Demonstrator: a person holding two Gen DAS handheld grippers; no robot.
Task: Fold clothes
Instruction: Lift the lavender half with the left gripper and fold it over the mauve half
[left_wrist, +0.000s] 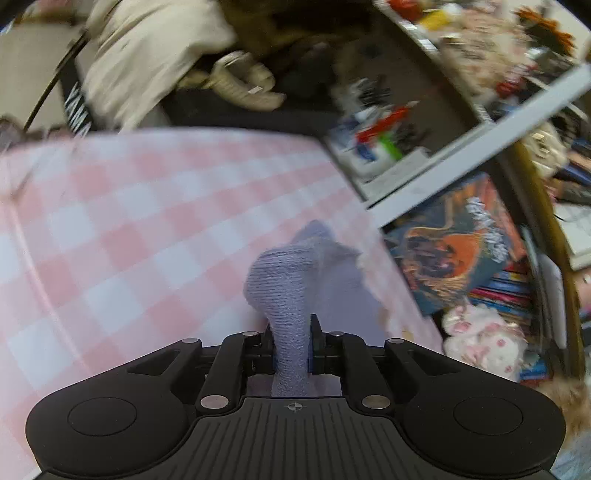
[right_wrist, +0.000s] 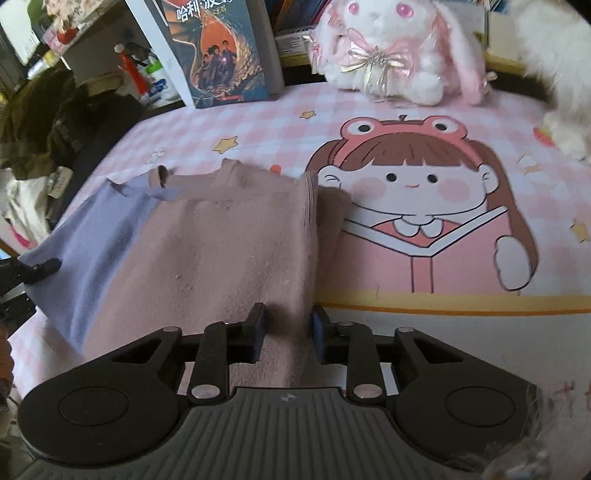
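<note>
Both jaws differ: left gripper (left_wrist: 291, 343) pinches blurred lilac cloth (left_wrist: 284, 291); right gripper (right_wrist: 286, 332) spread.

— What does the left gripper (left_wrist: 291, 341) hold?
— A bunched lavender knit garment (left_wrist: 280, 291), pinched between its closed jaws, above the pink checked sheet (left_wrist: 129, 221).
— And to the right?
— An orange-covered book (left_wrist: 458, 247), with a white plush toy (left_wrist: 484, 339) nearer.

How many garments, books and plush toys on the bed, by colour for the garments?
Purple garment: 1, pinched in the left gripper
Dusty pink garment: 1, between the open fingers of the right gripper
Book: 1
White bunny plush: 1
Total: 4
</note>
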